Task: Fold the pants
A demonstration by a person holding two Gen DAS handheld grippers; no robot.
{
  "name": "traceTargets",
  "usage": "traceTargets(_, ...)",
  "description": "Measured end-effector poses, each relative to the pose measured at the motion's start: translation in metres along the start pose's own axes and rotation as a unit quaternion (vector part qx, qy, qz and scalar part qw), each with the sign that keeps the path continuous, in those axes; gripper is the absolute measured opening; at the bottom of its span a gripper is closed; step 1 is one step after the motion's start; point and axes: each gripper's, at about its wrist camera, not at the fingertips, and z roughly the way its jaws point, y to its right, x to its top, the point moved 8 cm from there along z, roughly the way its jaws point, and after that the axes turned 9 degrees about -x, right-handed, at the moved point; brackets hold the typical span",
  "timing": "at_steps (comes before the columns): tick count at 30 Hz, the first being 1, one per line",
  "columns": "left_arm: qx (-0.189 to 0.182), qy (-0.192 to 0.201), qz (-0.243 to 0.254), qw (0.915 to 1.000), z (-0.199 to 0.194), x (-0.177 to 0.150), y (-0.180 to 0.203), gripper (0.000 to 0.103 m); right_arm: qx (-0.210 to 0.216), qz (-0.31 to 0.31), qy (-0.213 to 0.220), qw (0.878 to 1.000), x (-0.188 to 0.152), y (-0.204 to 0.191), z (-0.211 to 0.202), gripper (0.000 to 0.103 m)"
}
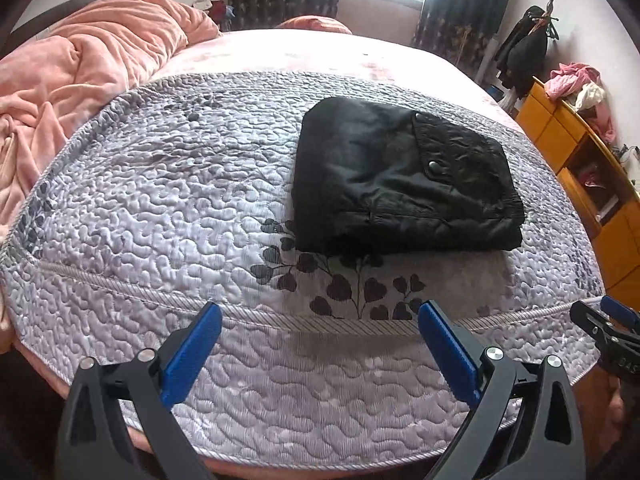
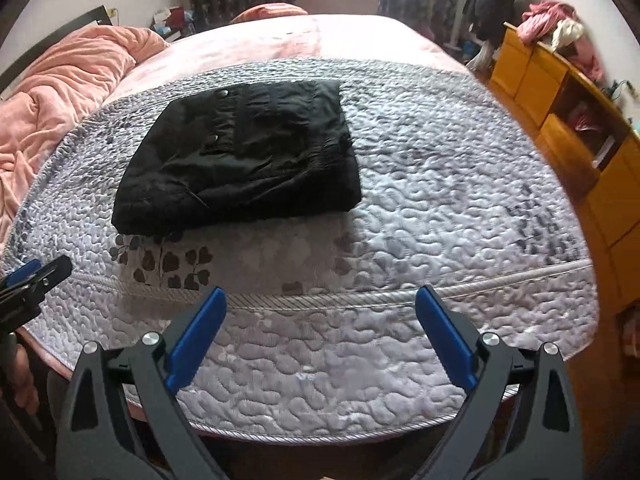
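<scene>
The black pants (image 1: 404, 178) lie folded into a compact rectangle on the grey quilted bedspread (image 1: 160, 200), a snap pocket on top. They also show in the right wrist view (image 2: 244, 152). My left gripper (image 1: 320, 312) is open and empty, held back near the bed's front edge, apart from the pants. My right gripper (image 2: 320, 300) is open and empty, also back at the front edge. The right gripper's tip shows at the right edge of the left wrist view (image 1: 600, 320). The left gripper's tip shows at the left edge of the right wrist view (image 2: 36, 276).
A crumpled pink blanket (image 1: 80, 72) lies at the bed's left side. An orange wooden cabinet (image 1: 592, 168) with clothes on top stands to the right of the bed. Dark curtains and a window are at the back.
</scene>
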Motion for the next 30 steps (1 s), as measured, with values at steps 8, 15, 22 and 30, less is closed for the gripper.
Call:
traceTargets(8, 0.010, 0.022, 0.010, 0.9997, -0.025, 0.004, 0.002, 0.099, 0.022, 0.014, 0.010, 1.000, 0.005, 0.001, -0.027, 0.095)
traceTargets(15, 0.009, 0.042, 0.032, 0.9986, -0.047, 0.007, 0.016, 0.099, 0.034, 0.021, 0.014, 0.999, 0.007, 0.000, -0.039, 0.095)
traceTargets(22, 0.006, 0.042, 0.038, 0.9984, -0.050, 0.005, 0.022, 0.099, 0.034, 0.022, 0.013, 0.999, 0.005, -0.001, -0.042, 0.095)
traceTargets(30, 0.011, 0.044, 0.044, 0.9980, -0.053, 0.005, 0.026, 0.099, 0.038, 0.020, 0.011, 0.999, 0.005, -0.004, -0.043, 0.095)
